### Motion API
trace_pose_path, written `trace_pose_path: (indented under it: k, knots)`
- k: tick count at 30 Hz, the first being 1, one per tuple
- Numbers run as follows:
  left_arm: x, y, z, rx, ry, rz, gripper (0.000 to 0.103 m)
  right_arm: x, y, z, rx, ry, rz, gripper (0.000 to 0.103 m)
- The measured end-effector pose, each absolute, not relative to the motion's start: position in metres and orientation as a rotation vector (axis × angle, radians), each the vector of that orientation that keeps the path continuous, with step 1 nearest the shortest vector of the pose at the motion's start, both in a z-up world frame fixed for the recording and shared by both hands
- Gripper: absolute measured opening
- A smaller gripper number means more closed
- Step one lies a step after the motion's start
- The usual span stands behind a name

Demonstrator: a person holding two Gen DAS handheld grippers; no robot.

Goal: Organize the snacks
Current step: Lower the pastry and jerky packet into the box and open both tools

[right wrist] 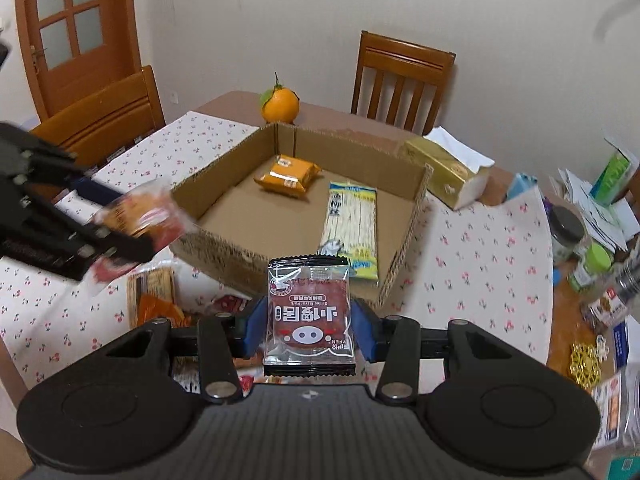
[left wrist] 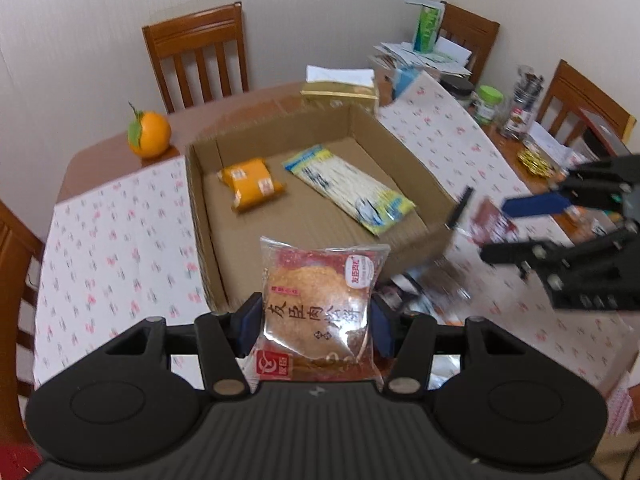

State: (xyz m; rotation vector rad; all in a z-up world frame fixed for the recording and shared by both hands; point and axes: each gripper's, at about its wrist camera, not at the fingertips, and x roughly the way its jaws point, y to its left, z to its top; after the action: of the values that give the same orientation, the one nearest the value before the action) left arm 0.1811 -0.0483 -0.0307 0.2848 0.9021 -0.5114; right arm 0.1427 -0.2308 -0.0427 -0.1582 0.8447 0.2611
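While the cake packet (left wrist: 318, 312) is clamped in the left gripper (left wrist: 316, 330) and the pork packet (right wrist: 309, 316) in the right gripper (right wrist: 310, 330), both are held near the cardboard box (left wrist: 404, 152). Lowering and release inside are judged next. Snacks beneath are blurred.

Cloth (left wrist: 120, 232): white, small red-pink flower print. Box (left wrist: 400, 152): brown cardboard. Packet (left wrist: 252, 184) in box: orange. Noodle pack (left wrist: 344, 184): pale yellow, blue-yellow ends. Fruit (left wrist: 149, 134): orange, green leaf. Pork pack (right wrist: 310, 316): dark red, black edges. Cake pack (left wrist: 320, 308): clear, golden-brown, red label. Chairs (left wrist: 196, 52): reddish-brown wood.
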Motion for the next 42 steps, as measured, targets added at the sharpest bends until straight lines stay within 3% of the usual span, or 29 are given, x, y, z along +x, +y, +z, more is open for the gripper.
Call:
trace_pose_path:
  k: [14, 17, 18, 20, 33, 42]
  knots:
    - [0.269, -0.064, -0.052, 0.257, 0.888, -0.473, 0.054, 0.166, -0.224, -0.041, -0.160, 0.838, 0.260, 0.051]
    - [0.274, -0.065, -0.059, 0.245, 0.877, -0.463, 0.061, 0.169, -0.222, -0.041, -0.160, 0.840, 0.257, 0.051]
    - [0.274, -0.064, -0.060, 0.241, 0.866, -0.451, 0.072, 0.169, -0.222, -0.041, -0.162, 0.841, 0.256, 0.051]
    - [0.271, -0.060, -0.060, 0.230, 0.836, -0.428, 0.079, 0.171, -0.221, -0.041, -0.166, 0.841, 0.253, 0.051]
    - [0.207, -0.028, -0.045, 0.162, 0.812, -0.364, 0.088, 0.198, -0.213, -0.041, -0.179, 0.841, 0.265, 0.051]
    - [0.167, -0.013, -0.053, 0.141, 0.835, -0.315, 0.089, 0.240, -0.202, -0.048, -0.152, 0.868, 0.287, 0.051]
